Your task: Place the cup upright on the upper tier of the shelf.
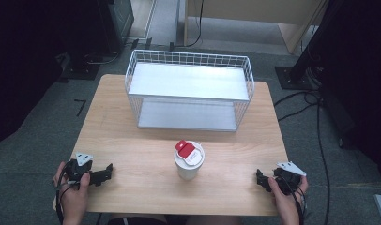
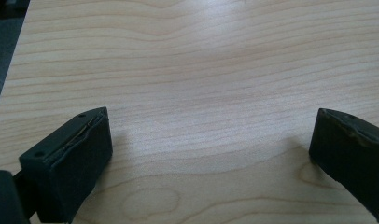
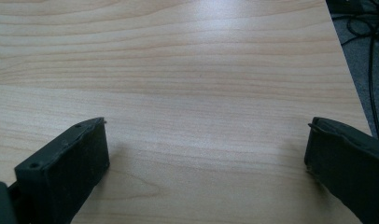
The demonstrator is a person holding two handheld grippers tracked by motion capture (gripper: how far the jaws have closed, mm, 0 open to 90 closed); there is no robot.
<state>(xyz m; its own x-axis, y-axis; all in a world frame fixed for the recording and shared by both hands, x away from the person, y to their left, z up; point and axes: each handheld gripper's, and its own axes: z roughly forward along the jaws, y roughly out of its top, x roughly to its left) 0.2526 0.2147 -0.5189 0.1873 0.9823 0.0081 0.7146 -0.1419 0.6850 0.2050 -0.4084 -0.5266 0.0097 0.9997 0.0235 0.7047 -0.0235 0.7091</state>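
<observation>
I hold my left gripper (image 1: 102, 174) low over the near left corner of the wooden table (image 1: 132, 154), its jaws spread wide with nothing but bare wood grain between them in the left gripper view (image 2: 208, 135). My right gripper (image 1: 262, 180) sits at the near right edge, jaws just as wide apart and empty; in the right gripper view (image 3: 206, 144) I see only tabletop between them, with the table's edge and dark cables (image 3: 372, 60) on the grey floor beyond.

Between my two hands, near the front middle of the table, stands a white cup (image 1: 188, 161), upright, with a white lid and a red tab on top. It is well apart from both grippers, and the wood between each gripper and the cup is bare.

Behind the cup, toward the far edge, stands a white wire shelf rack (image 1: 188, 89) with two flat tiers, its open front facing me. The cup stands near its lower tier, not touching it.
</observation>
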